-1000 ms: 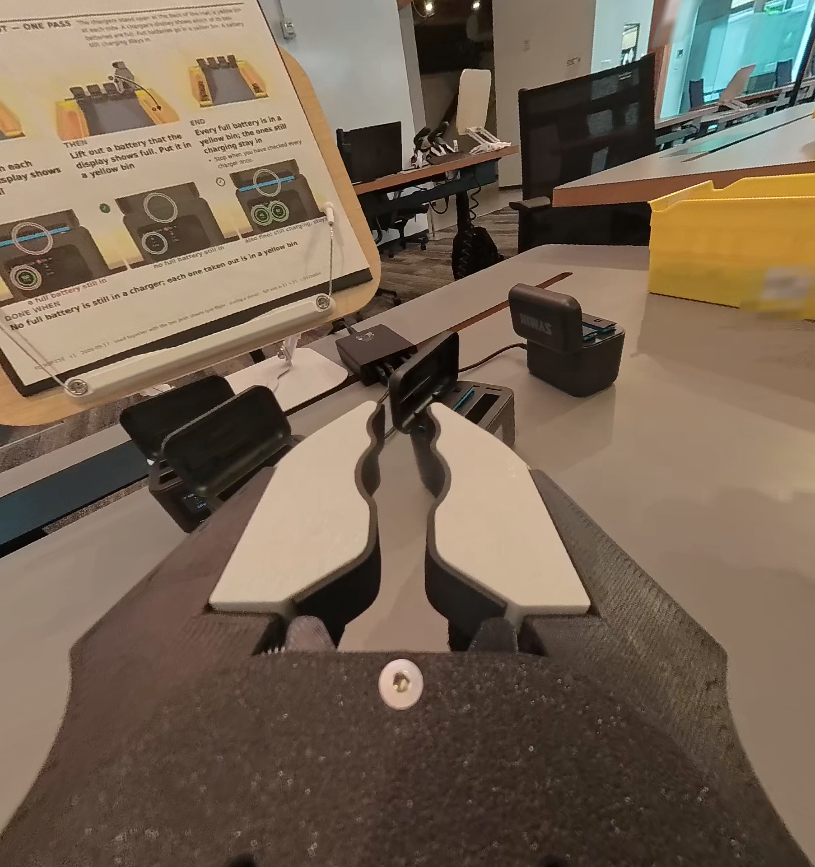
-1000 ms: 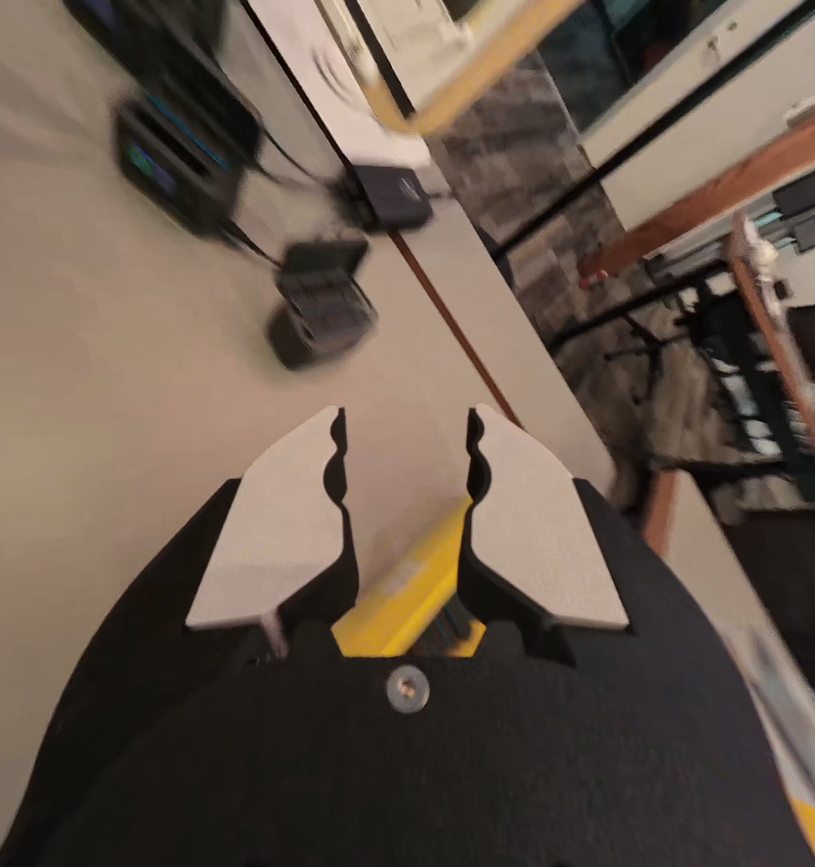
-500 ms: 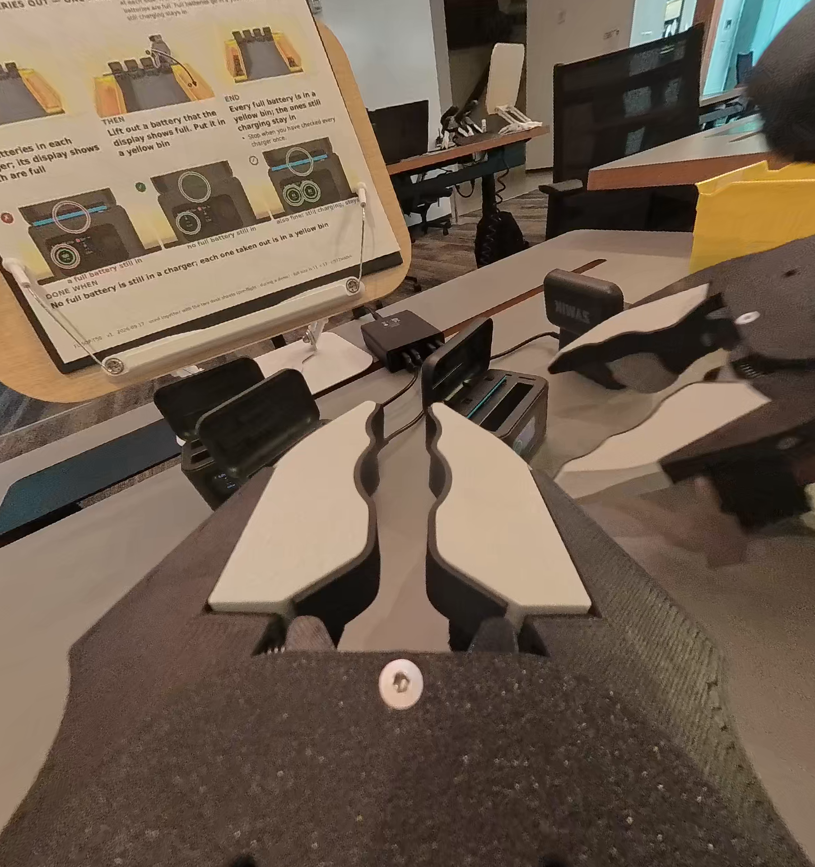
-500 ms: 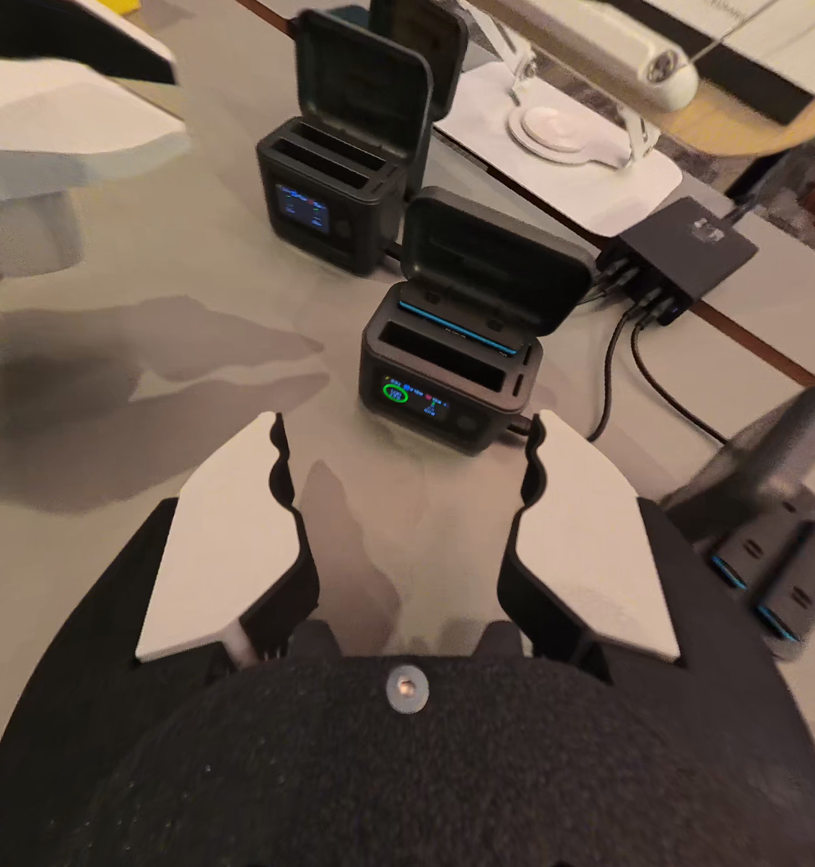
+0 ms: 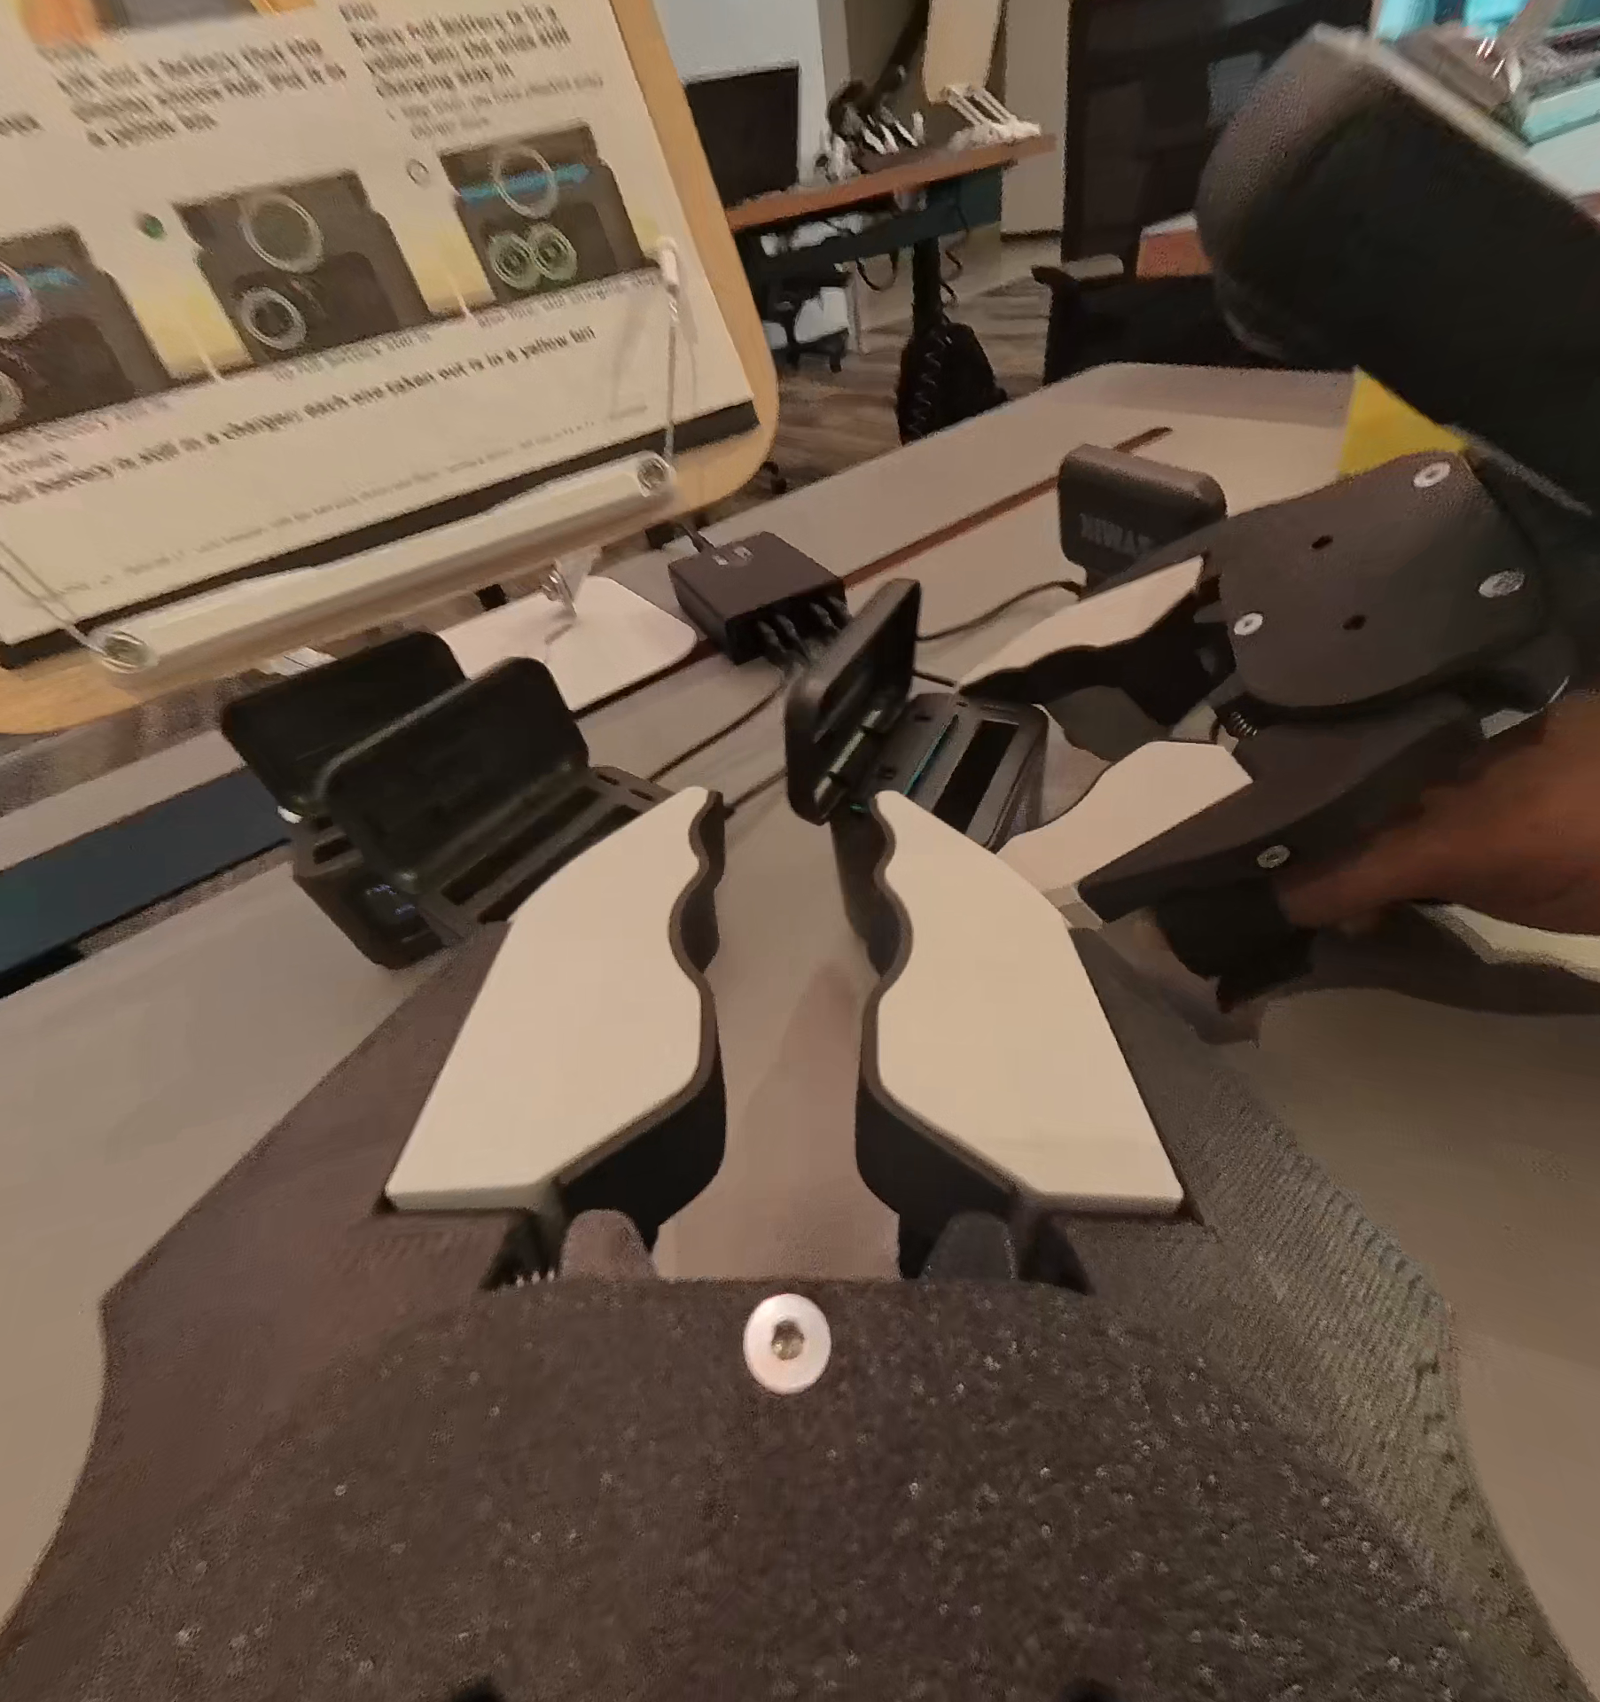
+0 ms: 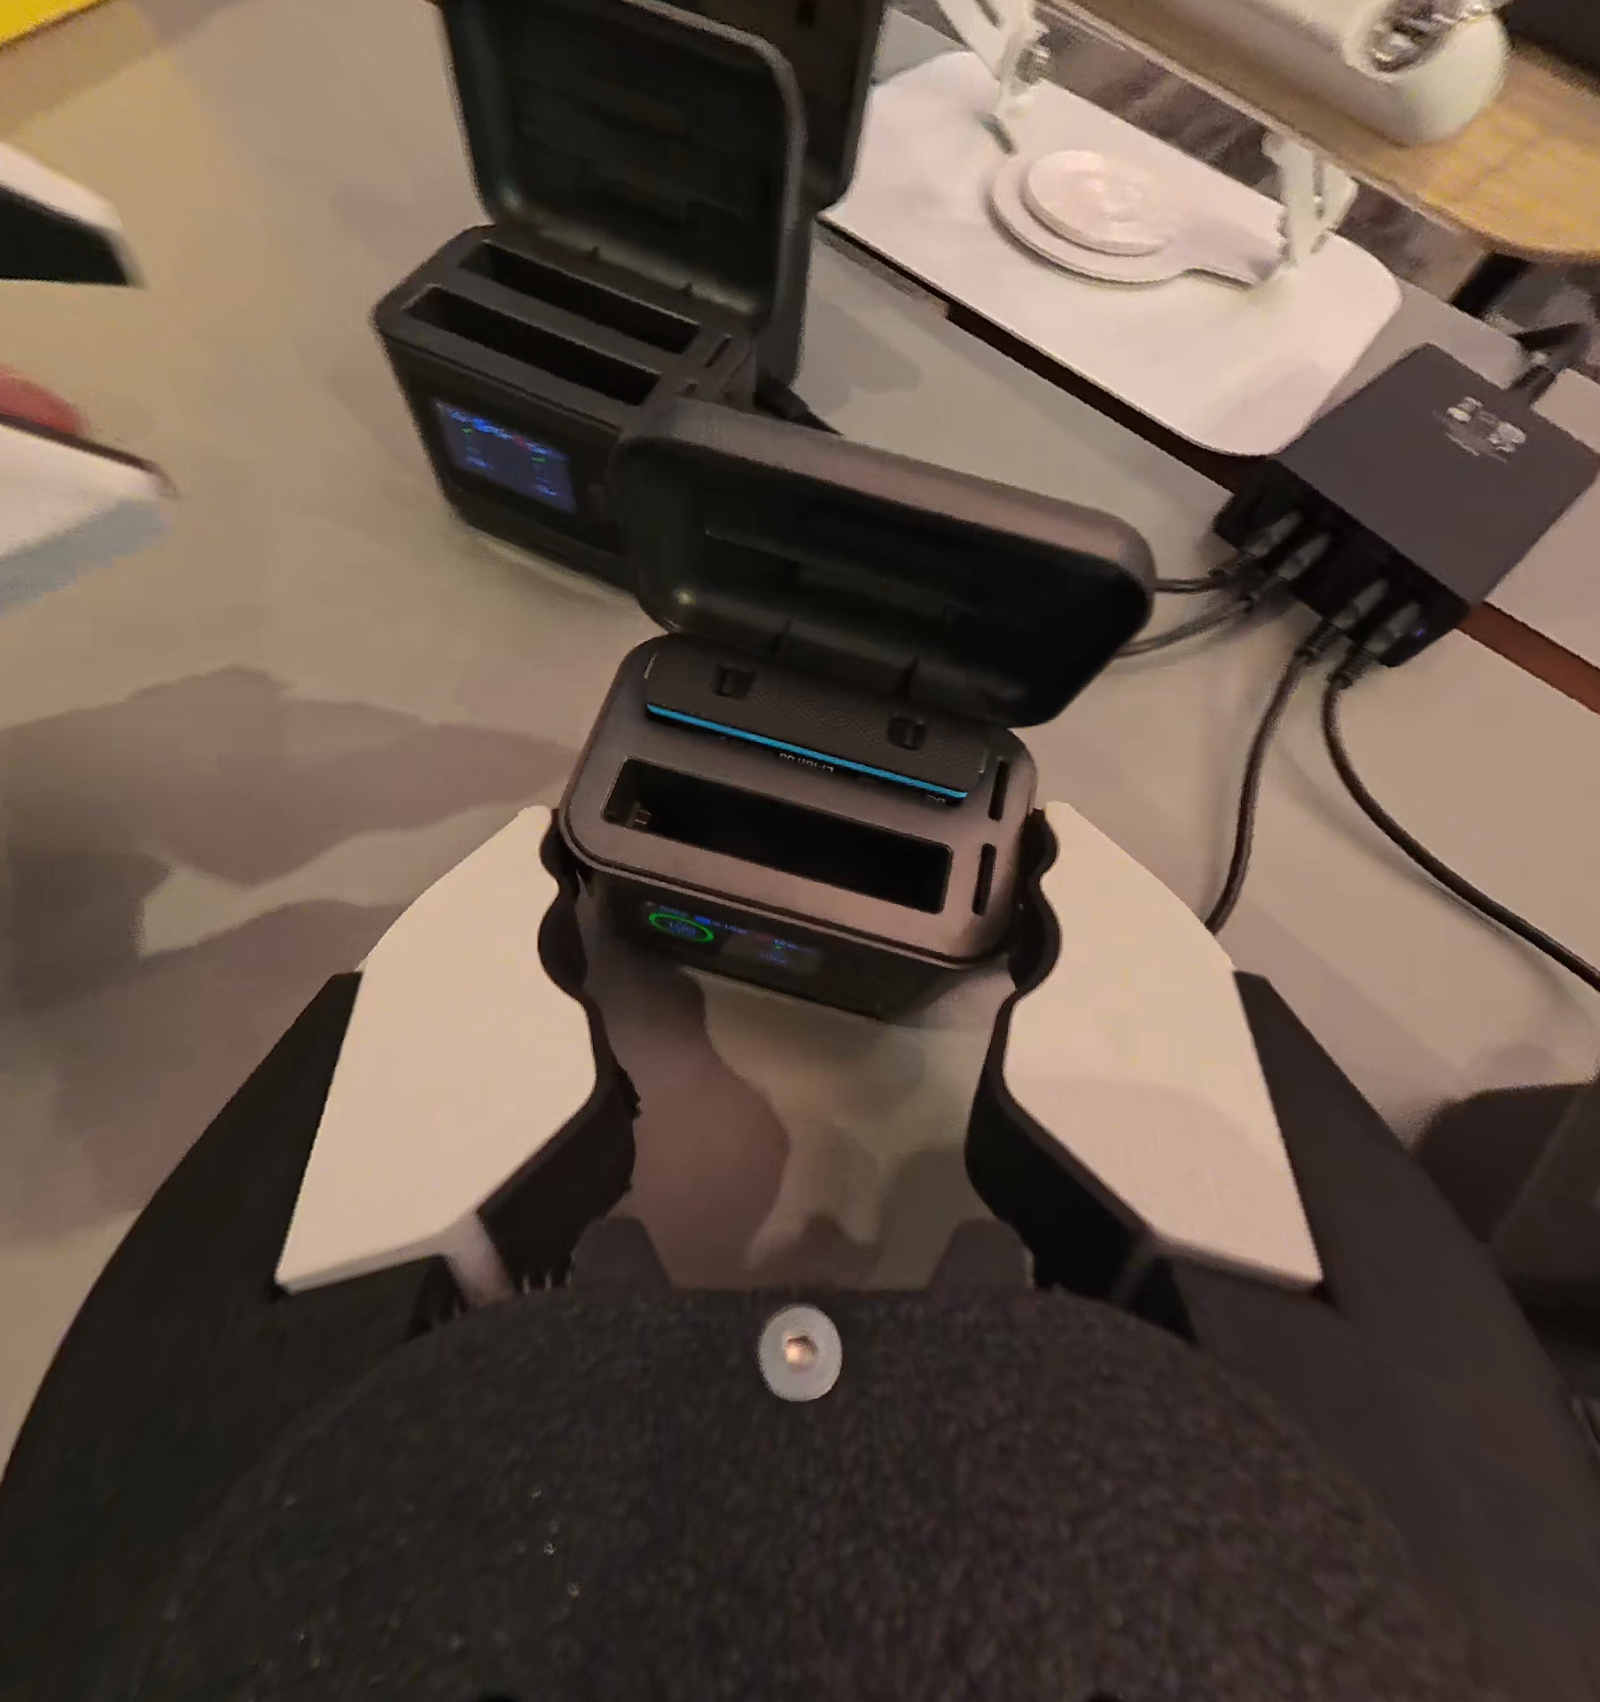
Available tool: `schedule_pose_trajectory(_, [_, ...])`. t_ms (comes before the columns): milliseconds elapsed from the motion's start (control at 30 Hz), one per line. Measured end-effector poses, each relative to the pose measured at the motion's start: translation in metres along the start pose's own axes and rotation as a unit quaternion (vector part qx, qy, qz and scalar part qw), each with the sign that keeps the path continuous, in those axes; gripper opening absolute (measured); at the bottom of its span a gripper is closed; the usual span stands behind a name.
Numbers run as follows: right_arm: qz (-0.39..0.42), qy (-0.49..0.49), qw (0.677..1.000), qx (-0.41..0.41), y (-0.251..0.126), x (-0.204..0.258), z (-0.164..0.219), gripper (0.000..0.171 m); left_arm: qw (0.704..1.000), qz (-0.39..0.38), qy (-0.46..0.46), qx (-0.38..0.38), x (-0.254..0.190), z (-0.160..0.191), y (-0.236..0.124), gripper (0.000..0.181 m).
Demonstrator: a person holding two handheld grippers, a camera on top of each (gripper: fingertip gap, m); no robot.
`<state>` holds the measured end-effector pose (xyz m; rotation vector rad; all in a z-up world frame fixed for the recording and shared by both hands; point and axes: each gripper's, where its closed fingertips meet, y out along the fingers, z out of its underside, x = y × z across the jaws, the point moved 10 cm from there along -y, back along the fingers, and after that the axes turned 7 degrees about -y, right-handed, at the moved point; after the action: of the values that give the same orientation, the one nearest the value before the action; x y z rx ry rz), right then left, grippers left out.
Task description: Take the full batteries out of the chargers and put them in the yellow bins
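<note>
The middle charger (image 6: 777, 912) stands open, a battery (image 6: 805, 751) with a blue stripe in its rear slot and the front slot empty. Its display shows a green ring. My right gripper (image 6: 796, 829) is open, one fingertip on each side of this charger's body; I cannot tell whether they touch. In the left wrist view the right gripper (image 5: 1054, 728) reaches in from the right over the same charger (image 5: 971, 774). My left gripper (image 5: 791, 815) is open a little and empty, just in front of that charger's raised lid (image 5: 856, 700).
Two more open chargers (image 5: 464, 829) stand to the left; one shows empty slots (image 6: 538, 359). A fourth charger (image 5: 1137, 507) sits behind. A black power hub (image 6: 1413, 497) with cables, an instruction board (image 5: 317, 276) on a white stand base (image 6: 1109, 212), and a yellow bin's edge (image 5: 1385, 424) lie beyond.
My right gripper swung from the yellow bin to the chargers and moved in around the middle charger. My left gripper moved closer to the chargers and its jaws widened slightly.
</note>
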<state>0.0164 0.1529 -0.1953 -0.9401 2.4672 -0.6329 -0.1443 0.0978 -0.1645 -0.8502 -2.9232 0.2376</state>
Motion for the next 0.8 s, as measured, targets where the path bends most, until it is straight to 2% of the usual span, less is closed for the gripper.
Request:
schedule_pose_trajectory(167, [-0.086, -0.068, 0.994, -0.029, -0.006, 0.013, 0.001, 0.091, 0.993, 0.075, -0.011, 0.087, -0.002, 0.014, 0.009, 0.046])
schedule_pose_trajectory(300, [-0.152, -0.076, 0.984, -0.053, -0.012, 0.006, 0.006, 0.091, 0.982, 0.135, -0.052, 0.118, -0.002, 0.02, 0.011, 0.055])
schedule_pose_trajectory(500, [-0.161, -0.067, 0.983, -0.054, -0.013, 0.003, 0.008, 0.091, 0.982, 0.134, -0.065, 0.12, -0.002, 0.021, 0.014, 0.052])
schedule_pose_trajectory(667, [-0.205, -0.03, 0.977, -0.053, -0.023, -0.003, 0.006, 0.096, 0.979, 0.143, -0.062, 0.129, -0.003, 0.022, 0.014, 0.053])
schedule_pose_trajectory(800, [-0.243, -0.03, 0.968, -0.057, -0.038, -0.015, 0.006, 0.092, 0.976, 0.147, -0.021, 0.162, -0.014, 0.026, 0.018, 0.064])
